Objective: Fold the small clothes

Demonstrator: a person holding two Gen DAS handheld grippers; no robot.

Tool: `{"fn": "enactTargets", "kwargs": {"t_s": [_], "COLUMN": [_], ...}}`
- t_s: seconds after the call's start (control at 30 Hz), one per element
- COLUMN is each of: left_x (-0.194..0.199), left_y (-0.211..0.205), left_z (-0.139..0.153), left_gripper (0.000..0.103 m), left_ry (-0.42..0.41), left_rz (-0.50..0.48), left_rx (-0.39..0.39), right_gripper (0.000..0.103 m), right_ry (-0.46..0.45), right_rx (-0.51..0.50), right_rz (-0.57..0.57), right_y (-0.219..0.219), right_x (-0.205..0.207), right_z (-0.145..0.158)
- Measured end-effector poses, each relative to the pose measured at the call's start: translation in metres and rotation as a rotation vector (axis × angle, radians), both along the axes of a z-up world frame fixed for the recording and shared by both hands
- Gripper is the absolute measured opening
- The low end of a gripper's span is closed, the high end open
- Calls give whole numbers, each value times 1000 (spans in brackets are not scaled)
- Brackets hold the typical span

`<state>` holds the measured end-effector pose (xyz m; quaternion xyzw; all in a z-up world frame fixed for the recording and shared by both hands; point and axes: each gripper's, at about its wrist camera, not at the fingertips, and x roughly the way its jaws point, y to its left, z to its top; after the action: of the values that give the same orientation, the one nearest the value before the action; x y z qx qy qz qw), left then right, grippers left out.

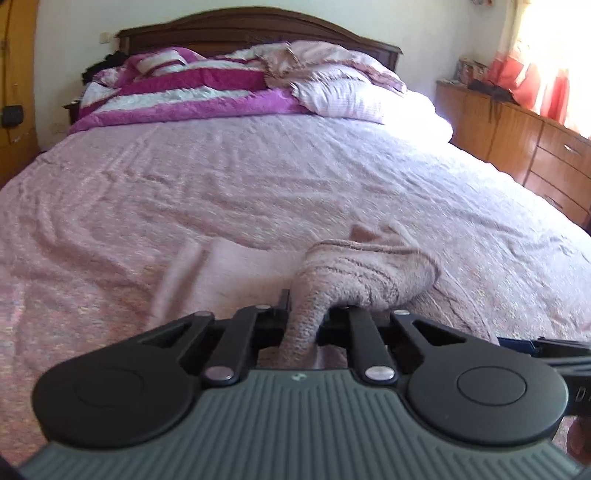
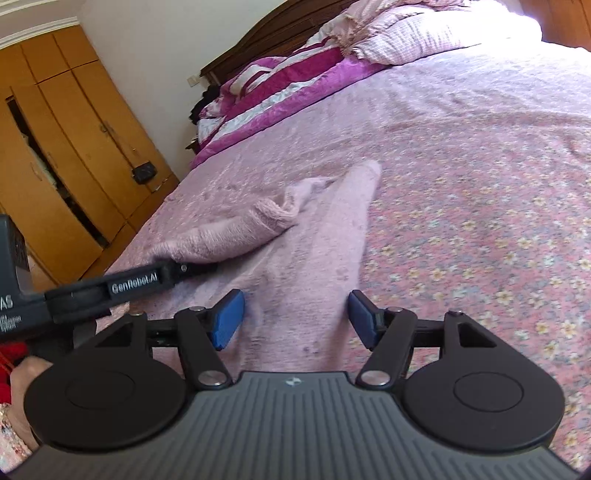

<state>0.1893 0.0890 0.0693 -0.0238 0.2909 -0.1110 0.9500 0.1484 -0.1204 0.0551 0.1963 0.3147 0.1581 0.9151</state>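
The small pink knit garment (image 2: 295, 236) lies spread on the bed (image 2: 480, 184), its long axis running away from both hands toward the headboard (image 1: 258, 26). One ribbed part — a sleeve or leg, I cannot tell which — is bunched up and pinched in the left gripper (image 1: 301, 321), whose fingers are closed tight on that fold. In the right wrist view this gripper reaches in from the left edge, touching the cloth at its near left side.

The right gripper (image 2: 295, 317) hovers over the near end of the flat part, its blue fingers (image 2: 229, 319) standing wide apart with cloth showing between them but nothing gripped — the pads press on nothing.

So the flat part lies straight ahead of and below the right fingers, beside the left's hold. The next move likely calls for the right to close on that near edge.
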Motion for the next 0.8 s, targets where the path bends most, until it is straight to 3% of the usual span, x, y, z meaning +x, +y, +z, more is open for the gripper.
{"fn": "enactTargets", "kwargs": {"t_s": [0.2,0.37,0.47,0.53,0.6,0.8], "left_x": [-4,12,12,9,9,22], "left_y": [37,66,73,78,83,87], "left_z": [18,-4,-12,-12,-10,-11], "left_gripper": [13,15,25,36,40,53], "left_ry": [-4,117,143,134,123,126], "left_rz": [91,154,183,208,218,238], "left_rx": [-76,-165,-217,-233,-248,-218], "right_gripper": [70,70,70,70,70,71], "right_ry": [-48,-91,-98,-97,-95,-90], "right_rx": [-13,-74,-110,-112,-114,-114], "right_rz": [54,99,103,102,103,96], "right_y": [15,32,37,38,36,35], "right_x": [-4,-5,-6,-7,-6,-6], "right_z": [12,19,17,16,15,10]}}
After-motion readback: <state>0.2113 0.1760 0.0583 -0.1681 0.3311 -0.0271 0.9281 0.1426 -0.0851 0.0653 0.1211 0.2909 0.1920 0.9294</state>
